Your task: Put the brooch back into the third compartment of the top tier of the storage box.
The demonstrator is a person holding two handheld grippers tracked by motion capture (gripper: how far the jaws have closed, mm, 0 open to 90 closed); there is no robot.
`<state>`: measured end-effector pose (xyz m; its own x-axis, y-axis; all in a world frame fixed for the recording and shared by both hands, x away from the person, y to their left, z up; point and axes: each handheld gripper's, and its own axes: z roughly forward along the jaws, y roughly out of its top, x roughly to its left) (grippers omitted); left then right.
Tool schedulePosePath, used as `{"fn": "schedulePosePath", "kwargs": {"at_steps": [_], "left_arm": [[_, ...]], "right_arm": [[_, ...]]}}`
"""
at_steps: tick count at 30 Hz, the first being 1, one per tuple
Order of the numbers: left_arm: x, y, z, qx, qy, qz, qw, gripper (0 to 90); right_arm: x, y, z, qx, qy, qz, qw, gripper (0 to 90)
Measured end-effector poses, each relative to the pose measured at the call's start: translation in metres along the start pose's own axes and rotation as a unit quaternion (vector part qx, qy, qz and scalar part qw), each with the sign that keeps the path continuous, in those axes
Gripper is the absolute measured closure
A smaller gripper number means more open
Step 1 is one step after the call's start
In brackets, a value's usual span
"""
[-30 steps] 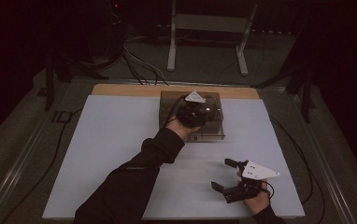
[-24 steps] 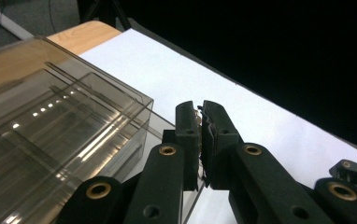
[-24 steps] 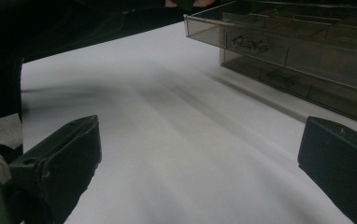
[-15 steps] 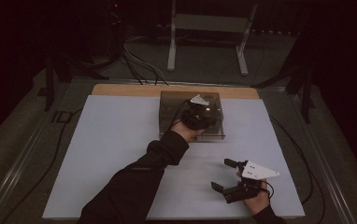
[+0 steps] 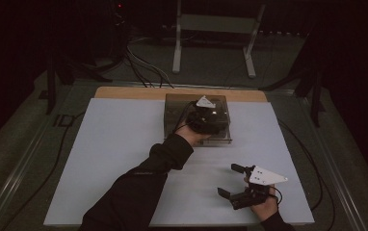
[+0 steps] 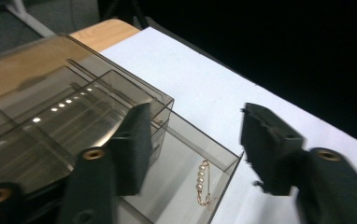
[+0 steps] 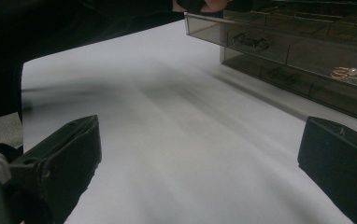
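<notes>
The left gripper point(image 6: 190, 149), jaws just spread and gripping nothing, hangs over the smoky box point(image 5: 196, 103). The bracelet point(image 6: 203, 182) lies in the pulled-out drawer point(image 6: 186, 154), seemingly just below between the jaws, lengthwise along them. The right gripper point(image 5: 237, 182), spread and empty, rests well nearer the person.

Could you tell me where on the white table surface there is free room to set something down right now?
The white surface is bare left of the smoky drawer box, out to its left edge. The strip between the box and the right gripper is also free. It is crowded around the box, where the left gripper works.
</notes>
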<state>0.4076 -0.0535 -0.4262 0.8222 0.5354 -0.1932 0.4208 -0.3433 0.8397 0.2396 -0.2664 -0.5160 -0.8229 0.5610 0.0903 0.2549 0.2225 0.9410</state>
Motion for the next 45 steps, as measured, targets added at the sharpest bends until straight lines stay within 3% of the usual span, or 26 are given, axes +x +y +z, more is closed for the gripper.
{"fn": "schedulePosePath", "kwargs": {"at_steps": [10, 16, 18, 21, 25, 37, 45], "left_arm": [[-0.005, 0.006, -0.020, -0.001, 0.003, 0.007, 1.0000, 19.7], [-0.005, 0.007, -0.034, 0.000, -0.035, 0.010, 0.9994, 7.0], [-0.005, 0.007, -0.036, 0.000, -0.033, 0.013, 0.9994, 2.3], [-0.005, 0.006, -0.042, 0.000, -0.022, 0.020, 0.9996, 2.1], [-0.004, 0.006, -0.046, 0.006, -0.027, 0.019, 0.9994, 0.6], [0.011, -0.004, -0.077, -0.008, -0.038, 0.042, 0.9984, 0.6], [0.024, -0.017, -0.097, -0.004, -0.029, 0.043, 0.9986, 0.6]], "right_arm": [[0.000, 0.000, 0.001, 0.002, -0.001, 0.000, 1.0000, 0.0], [0.000, 0.000, 0.001, 0.003, -0.001, 0.000, 1.0000, 0.0], [0.001, 0.000, 0.001, 0.002, -0.002, 0.000, 1.0000, 0.0], [0.000, -0.001, 0.001, 0.003, -0.001, 0.001, 1.0000, 0.0], [0.000, 0.000, 0.002, 0.003, -0.001, -0.001, 1.0000, 0.0], [-0.001, 0.000, 0.002, 0.003, -0.002, 0.001, 1.0000, 0.0], [0.000, 0.000, 0.003, 0.003, 0.000, 0.002, 1.0000, 0.0]]}}
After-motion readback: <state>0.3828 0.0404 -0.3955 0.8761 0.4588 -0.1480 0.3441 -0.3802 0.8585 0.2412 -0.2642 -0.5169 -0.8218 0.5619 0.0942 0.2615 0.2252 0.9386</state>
